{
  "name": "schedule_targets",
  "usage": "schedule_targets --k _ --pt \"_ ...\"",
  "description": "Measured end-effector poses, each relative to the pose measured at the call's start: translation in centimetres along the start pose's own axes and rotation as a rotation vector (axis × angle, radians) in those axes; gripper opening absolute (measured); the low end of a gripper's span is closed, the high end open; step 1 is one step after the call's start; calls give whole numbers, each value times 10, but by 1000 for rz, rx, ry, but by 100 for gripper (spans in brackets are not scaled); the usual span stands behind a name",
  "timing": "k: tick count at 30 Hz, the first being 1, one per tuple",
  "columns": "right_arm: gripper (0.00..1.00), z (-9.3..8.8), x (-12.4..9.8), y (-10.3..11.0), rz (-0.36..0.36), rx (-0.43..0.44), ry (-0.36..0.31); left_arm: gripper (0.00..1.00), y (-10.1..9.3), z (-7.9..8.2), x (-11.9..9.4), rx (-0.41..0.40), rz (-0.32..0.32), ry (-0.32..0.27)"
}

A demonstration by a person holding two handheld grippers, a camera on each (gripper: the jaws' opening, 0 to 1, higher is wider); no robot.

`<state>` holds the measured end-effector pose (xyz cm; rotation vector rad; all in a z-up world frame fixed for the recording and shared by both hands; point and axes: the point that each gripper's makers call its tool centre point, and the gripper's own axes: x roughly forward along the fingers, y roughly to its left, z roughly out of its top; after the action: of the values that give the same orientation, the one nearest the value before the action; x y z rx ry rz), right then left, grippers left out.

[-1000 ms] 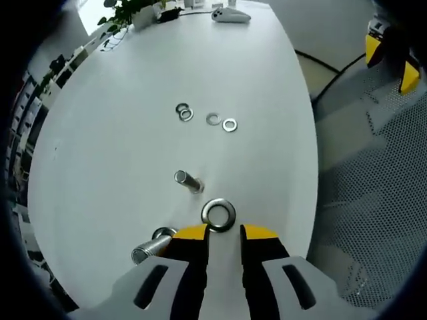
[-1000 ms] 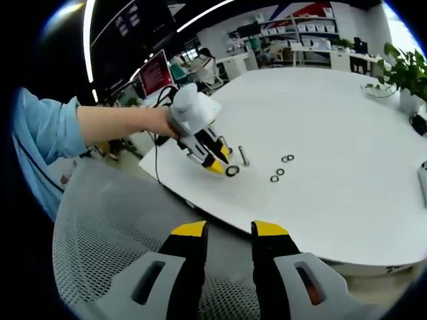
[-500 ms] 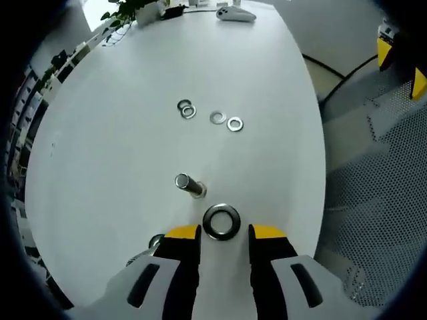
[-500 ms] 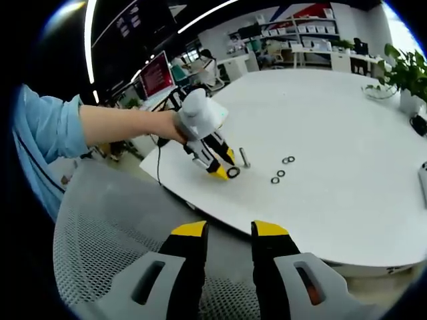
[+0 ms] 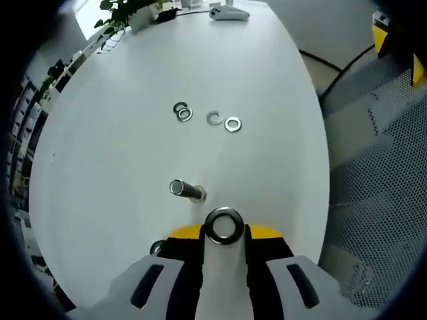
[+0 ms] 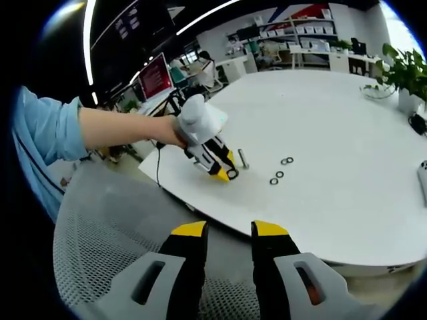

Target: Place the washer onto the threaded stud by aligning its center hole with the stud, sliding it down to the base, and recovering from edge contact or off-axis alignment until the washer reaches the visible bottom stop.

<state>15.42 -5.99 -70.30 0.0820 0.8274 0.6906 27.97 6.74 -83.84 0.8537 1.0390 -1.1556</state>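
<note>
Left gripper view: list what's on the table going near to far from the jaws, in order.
large washer between the left gripper tips → threaded stud → scattered small washers → white device and potted plant at the far edge of the white table.

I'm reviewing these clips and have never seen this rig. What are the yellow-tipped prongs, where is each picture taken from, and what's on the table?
A person holds a hand-held gripper in each hand; each carries a camera looking along its own two jaws. In the left gripper view, the left hand-held gripper has its yellow-tipped jaws around a large washer on the white table. Just beyond stands the threaded stud, then four small washers. The right gripper view looks from farther off, over a mesh chair: the right hand-held gripper is open and empty, and the person's arm reaches to the table.
</note>
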Motion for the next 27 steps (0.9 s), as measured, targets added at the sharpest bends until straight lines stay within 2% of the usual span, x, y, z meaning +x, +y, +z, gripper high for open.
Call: schedule_targets --k 12,20,27 --pt "28 1 -1 -1 -5 6 -6 19 0 0 -5 15 63 -4" --pt "28 1 0 -1 -5 3 -4 19 1 4 -28 -14 75 -38" --pt "28 1 -1 -1 -5 3 -5 19 14 4 -56 -42 117 -70"
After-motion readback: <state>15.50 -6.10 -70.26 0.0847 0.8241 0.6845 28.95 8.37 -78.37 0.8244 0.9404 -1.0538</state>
